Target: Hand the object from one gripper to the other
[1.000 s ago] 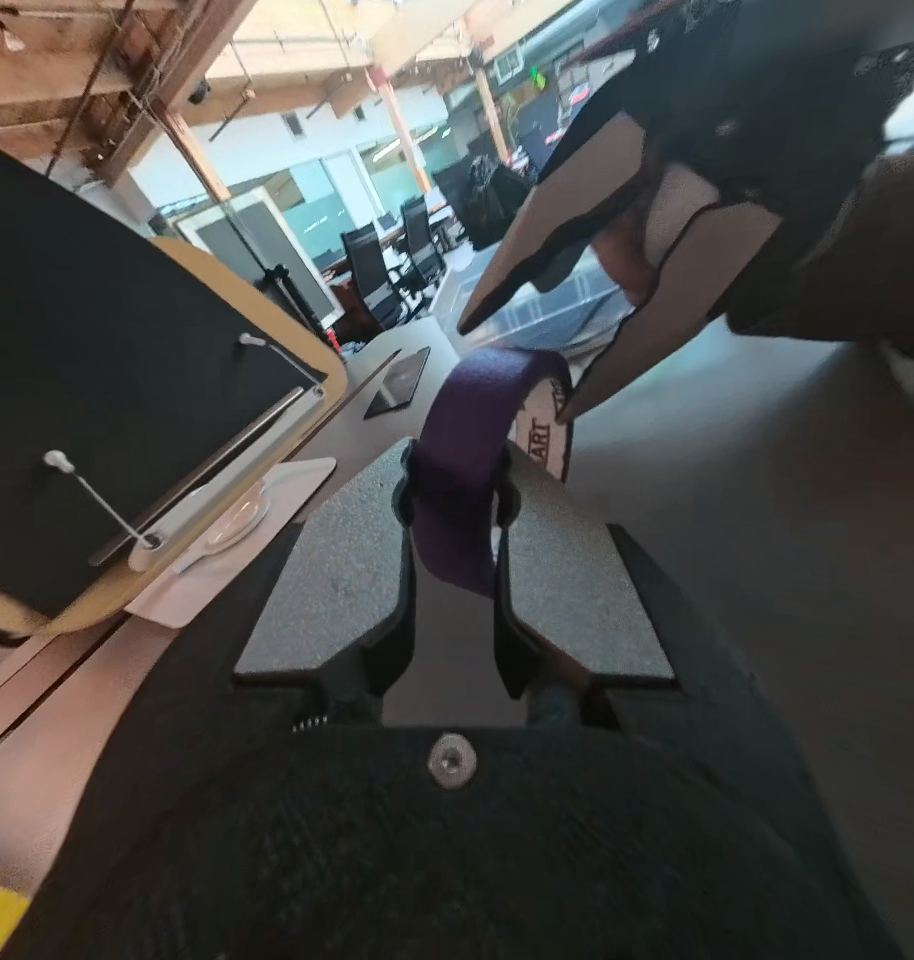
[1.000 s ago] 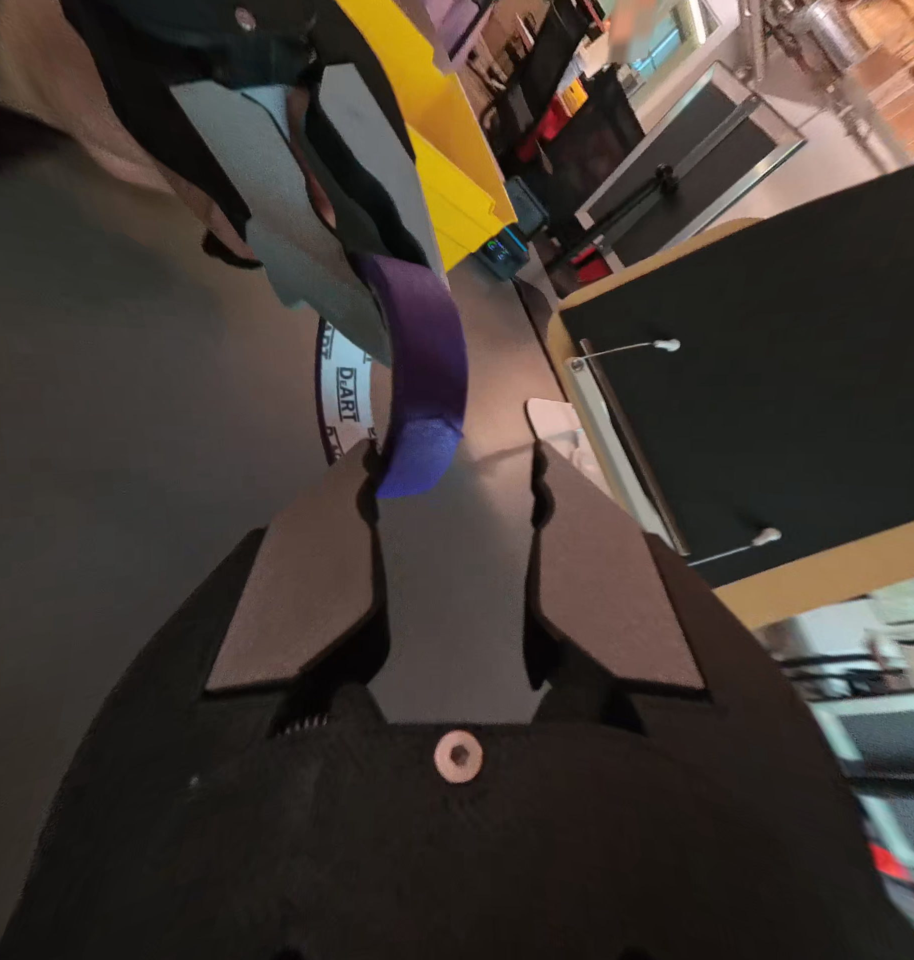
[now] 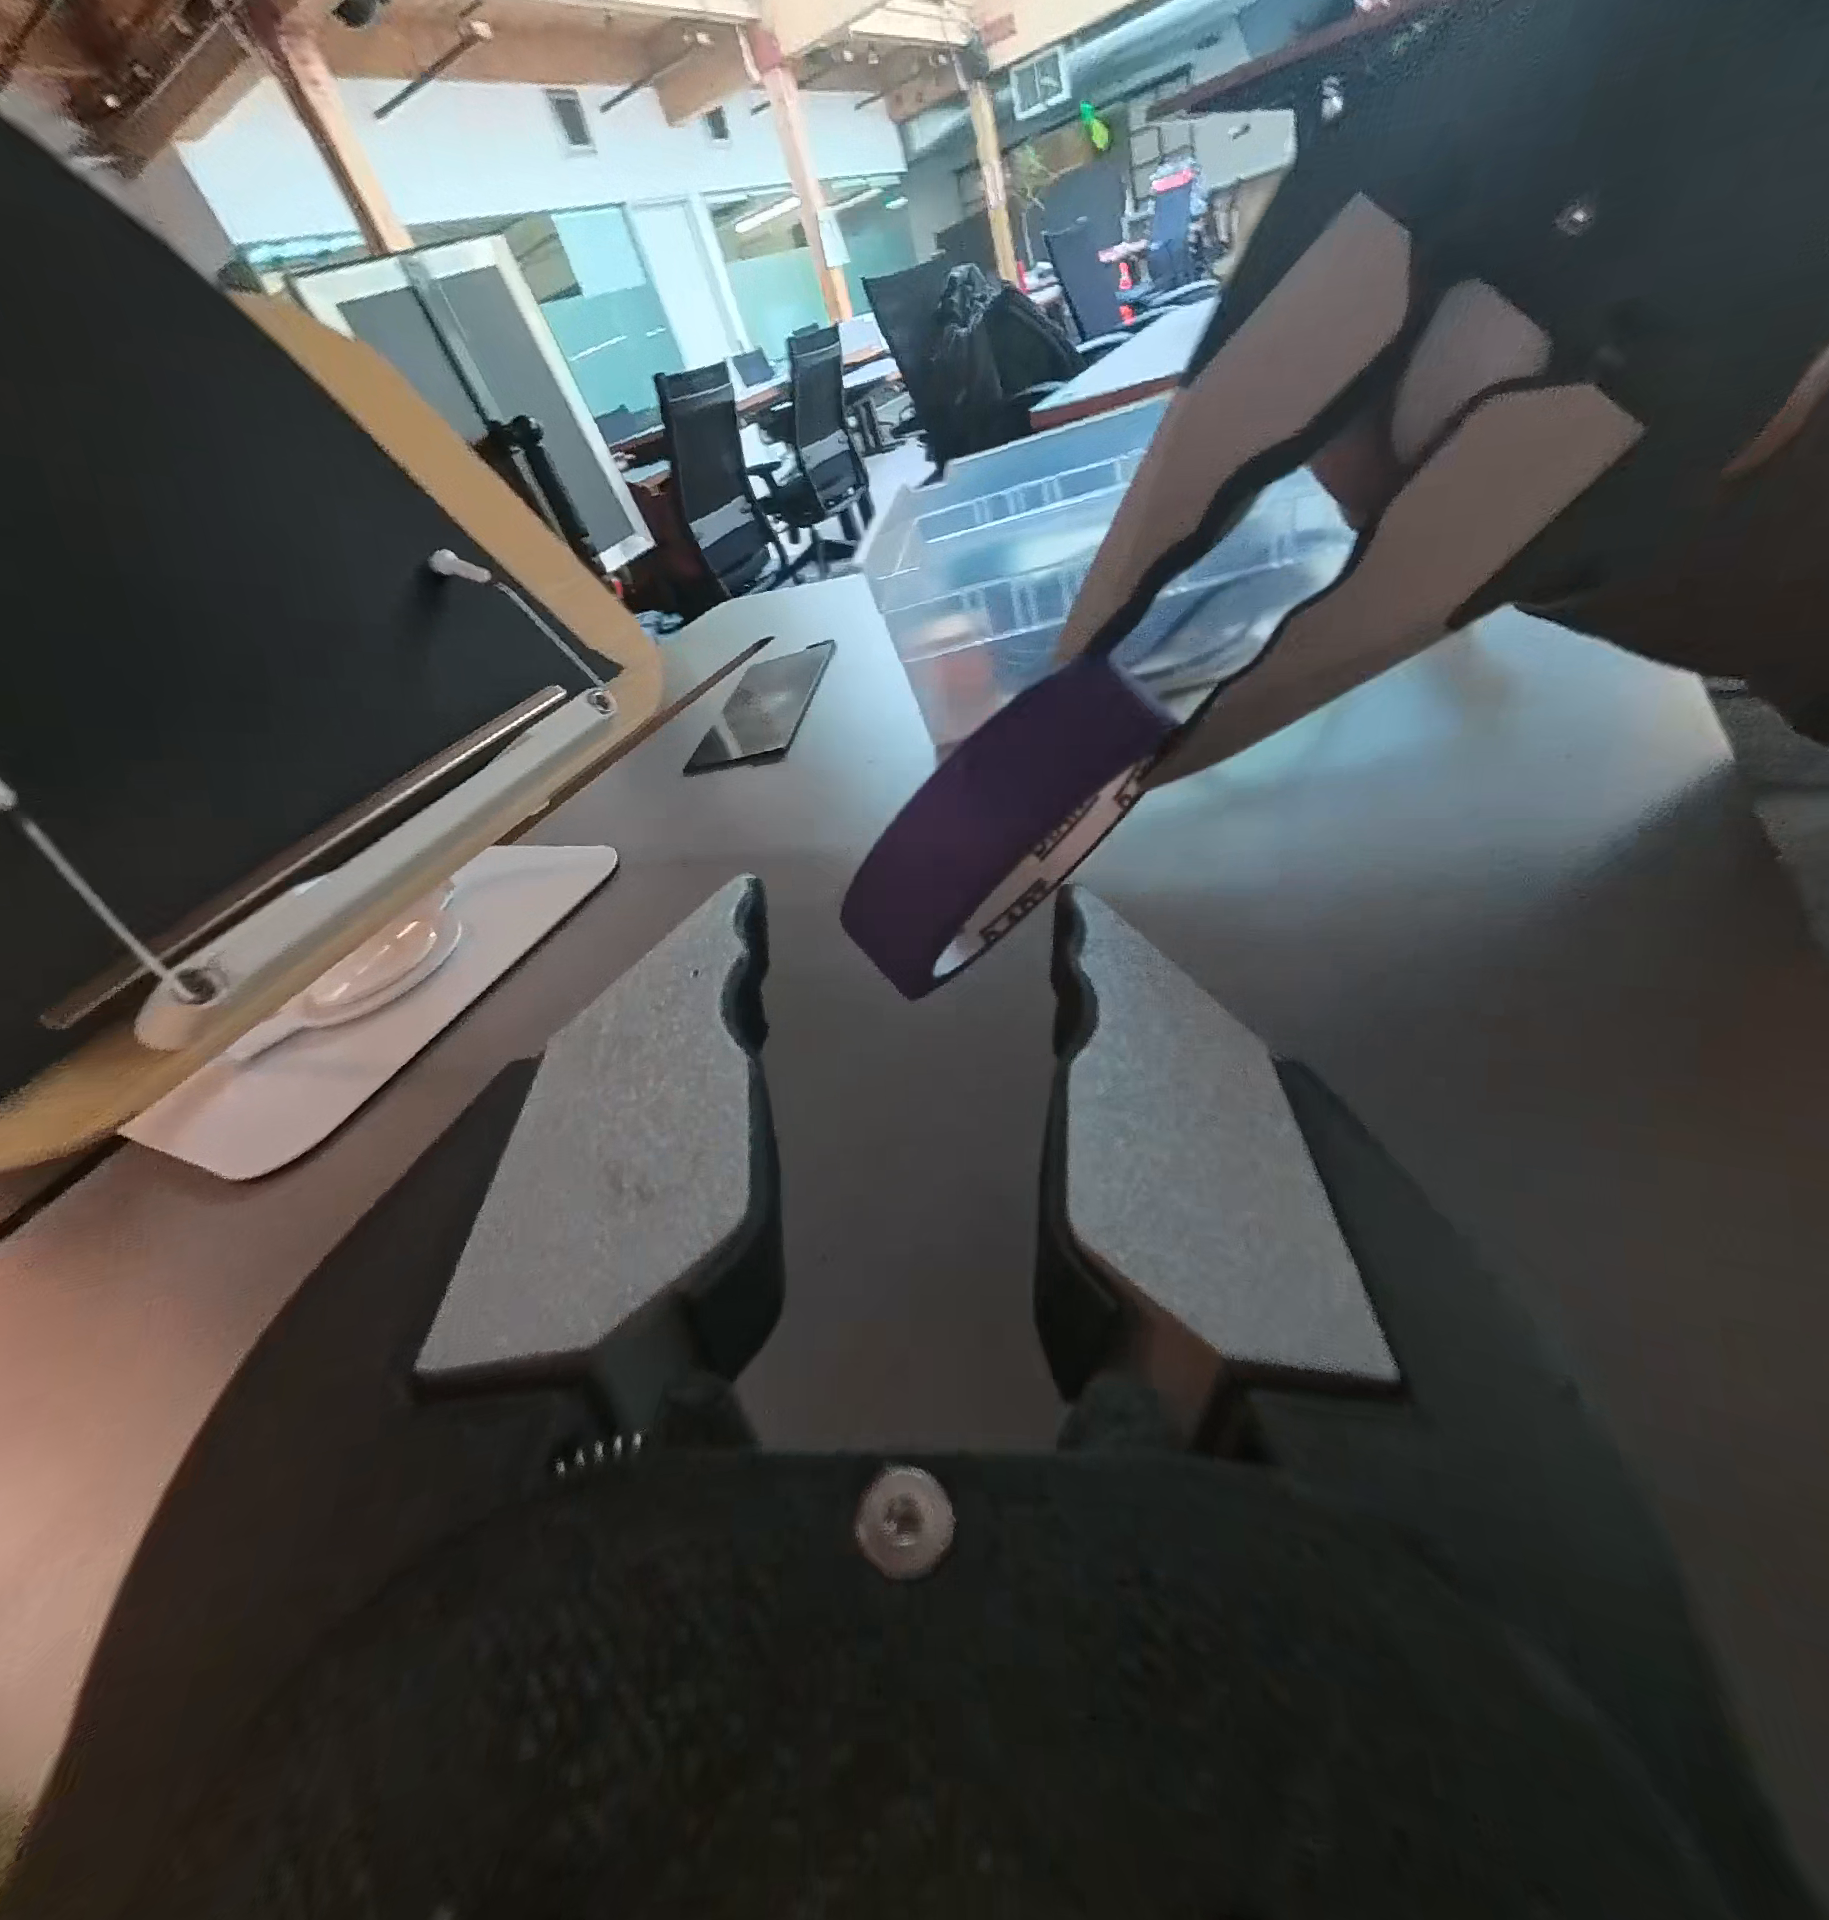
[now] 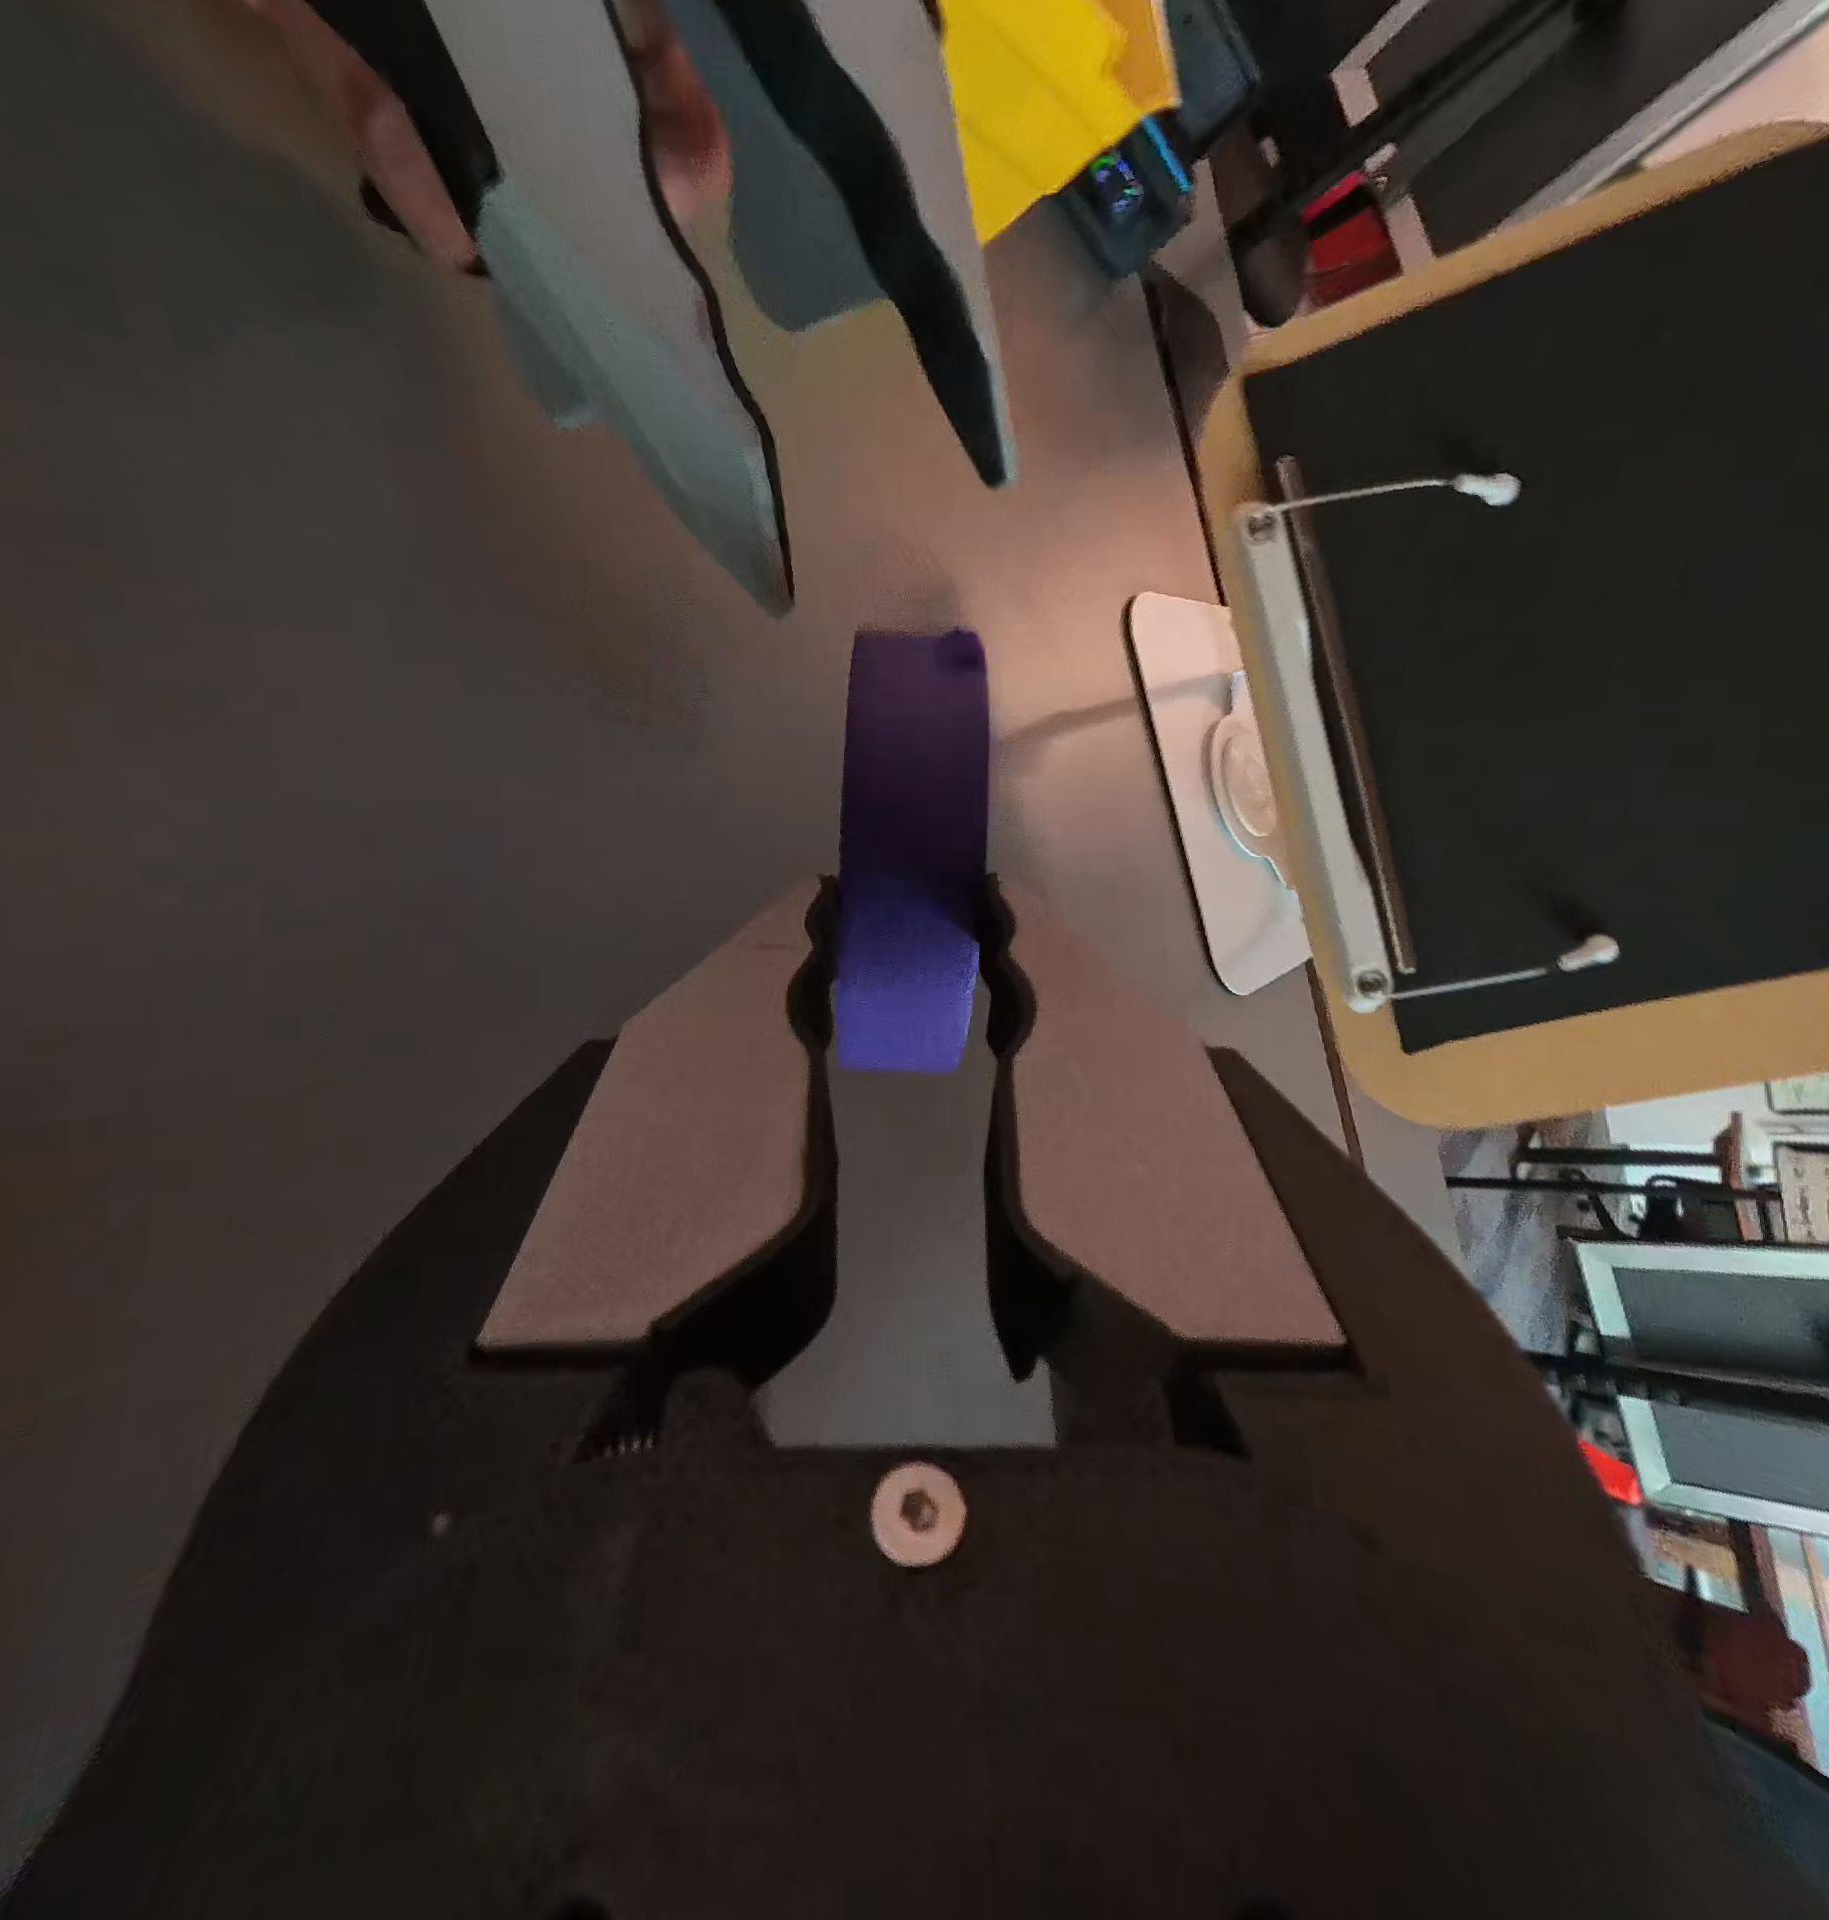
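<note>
Each wrist view looks close along its own jaws, facing the other, sharing the dark table [image 3: 1409, 1039] and purple tape roll [image 4: 915, 831]

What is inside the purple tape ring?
The tape ring shows a white inner lining with print on it. Nothing shows in its hole, but the right hand-held gripper covers the far part.

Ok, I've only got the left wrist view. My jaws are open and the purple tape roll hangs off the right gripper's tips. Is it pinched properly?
Observer: Yes. In the right wrist view the right gripper is shut on the purple tape roll, one finger on each edge of the ring, near the tips.
Operator: How does the roll sit in it?
Observer: Edge-on, running straight ahead along the fingers, most of it sticking out past the tips.
Operator: Anything behind me?
Observer: A yellow bin lies beyond the left gripper.
</note>
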Action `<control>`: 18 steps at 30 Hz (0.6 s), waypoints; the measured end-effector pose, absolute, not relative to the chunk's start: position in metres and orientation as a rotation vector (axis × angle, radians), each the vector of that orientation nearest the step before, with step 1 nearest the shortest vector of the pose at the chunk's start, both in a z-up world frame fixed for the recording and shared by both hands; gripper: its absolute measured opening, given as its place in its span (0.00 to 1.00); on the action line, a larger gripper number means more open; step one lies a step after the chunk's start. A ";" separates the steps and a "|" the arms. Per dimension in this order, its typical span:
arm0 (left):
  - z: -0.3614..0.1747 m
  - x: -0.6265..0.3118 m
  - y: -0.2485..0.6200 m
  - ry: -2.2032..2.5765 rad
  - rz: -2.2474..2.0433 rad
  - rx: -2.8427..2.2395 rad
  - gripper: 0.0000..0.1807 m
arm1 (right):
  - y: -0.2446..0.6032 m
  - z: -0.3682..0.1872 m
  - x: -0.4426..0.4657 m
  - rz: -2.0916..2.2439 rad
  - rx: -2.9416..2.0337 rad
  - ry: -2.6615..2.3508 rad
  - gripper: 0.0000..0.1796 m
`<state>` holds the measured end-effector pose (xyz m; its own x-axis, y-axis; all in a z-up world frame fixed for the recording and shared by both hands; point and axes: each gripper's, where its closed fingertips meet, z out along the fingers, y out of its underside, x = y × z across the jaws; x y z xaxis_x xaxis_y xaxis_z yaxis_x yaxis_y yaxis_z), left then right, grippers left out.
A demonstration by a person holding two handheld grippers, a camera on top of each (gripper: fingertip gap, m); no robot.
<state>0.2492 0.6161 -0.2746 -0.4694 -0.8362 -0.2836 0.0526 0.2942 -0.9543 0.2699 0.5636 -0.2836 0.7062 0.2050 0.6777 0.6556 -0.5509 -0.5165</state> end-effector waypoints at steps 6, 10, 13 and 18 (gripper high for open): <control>-0.298 0.248 0.602 1.812 -1.143 -0.610 0.23 | 0.580 -0.302 0.246 -0.664 -2.126 -0.736 0.13; -0.301 0.245 0.597 1.842 -1.134 -0.556 0.17 | 0.581 -0.295 0.240 -0.665 -2.054 -0.764 0.13; -0.291 0.241 0.595 1.808 -1.115 -0.478 0.15 | 0.580 -0.283 0.235 -0.587 -2.007 -0.731 0.13; -0.283 0.238 0.597 1.781 -1.143 -0.474 0.14 | 0.581 -0.279 0.237 -0.521 -1.971 -0.679 0.13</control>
<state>0.2381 0.5966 -0.2834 -0.4885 -0.7162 -0.4985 0.1549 0.4910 -0.8573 0.2369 0.5806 -0.2788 0.7545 0.2455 0.6087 0.6515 -0.3921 -0.6494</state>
